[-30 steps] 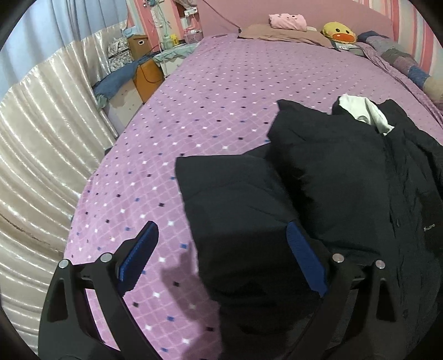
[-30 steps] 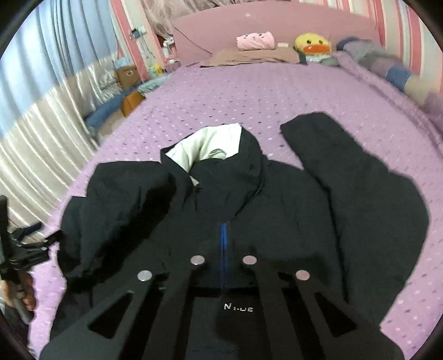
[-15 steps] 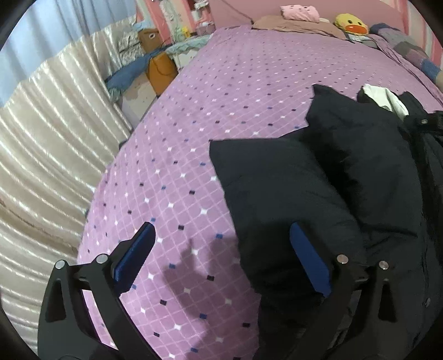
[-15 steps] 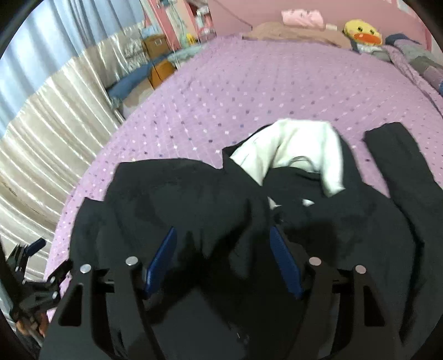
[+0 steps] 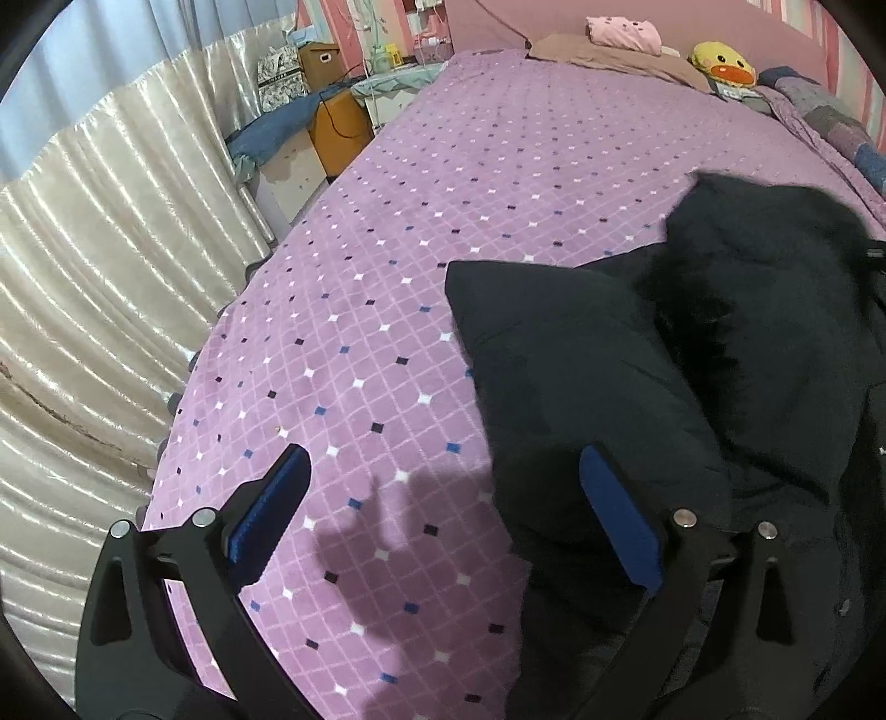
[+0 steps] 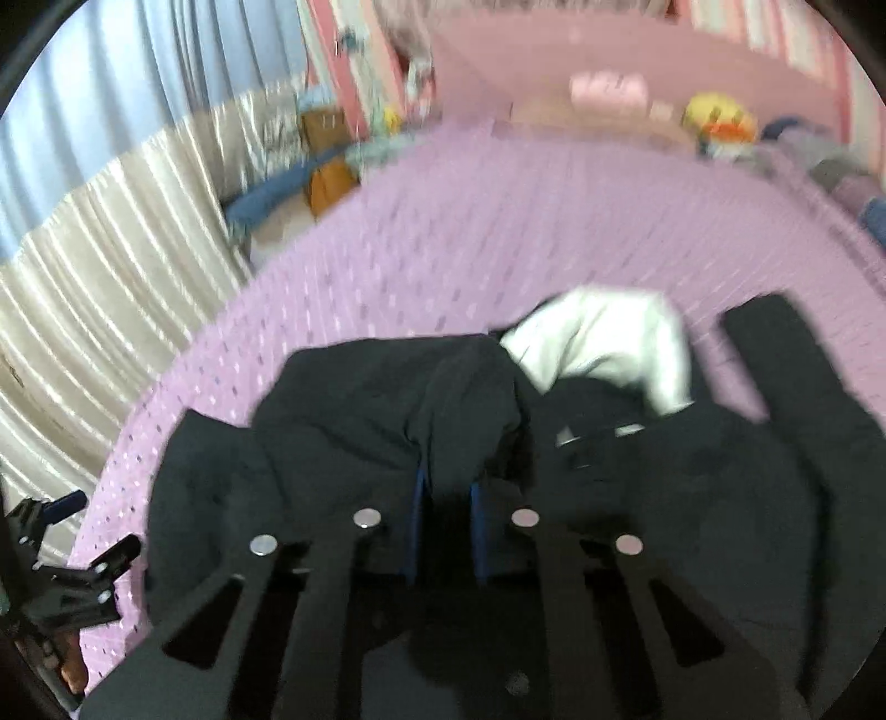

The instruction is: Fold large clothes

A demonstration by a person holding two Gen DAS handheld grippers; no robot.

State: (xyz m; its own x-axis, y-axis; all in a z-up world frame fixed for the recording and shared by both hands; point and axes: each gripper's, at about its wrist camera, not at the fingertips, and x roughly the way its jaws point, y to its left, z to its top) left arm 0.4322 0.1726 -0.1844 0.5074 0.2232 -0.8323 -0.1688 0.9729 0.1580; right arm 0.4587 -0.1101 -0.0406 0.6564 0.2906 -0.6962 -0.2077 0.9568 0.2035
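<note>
A large black jacket point(image 5: 581, 360) with a white-lined hood point(image 6: 603, 343) lies on the purple bed point(image 5: 443, 194). Its left sleeve is folded in over the body, and the other sleeve point(image 6: 803, 399) lies stretched out to the right. My left gripper point(image 5: 443, 459) is open wide over the bedspread at the jacket's left edge, its right finger above the black cloth and nothing gripped. My right gripper point(image 6: 446, 482) is closing, with a raised fold of the jacket point(image 6: 360, 421) pinched between its blue pads. The right wrist view is blurred; the left gripper point(image 6: 72, 554) shows at its left edge.
A cream and blue curtain point(image 5: 99, 277) hangs along the bed's left side. Boxes and bedding point(image 5: 332, 122) stand on the floor beyond it. Pillows, a pink folded item point(image 5: 623, 30) and a yellow duck plush point(image 5: 720, 63) lie at the headboard. Open bedspread surrounds the jacket.
My right gripper opened, swung left over the folded-in sleeve and closed on a fold of it. My left gripper drifted left off the jacket and stayed open.
</note>
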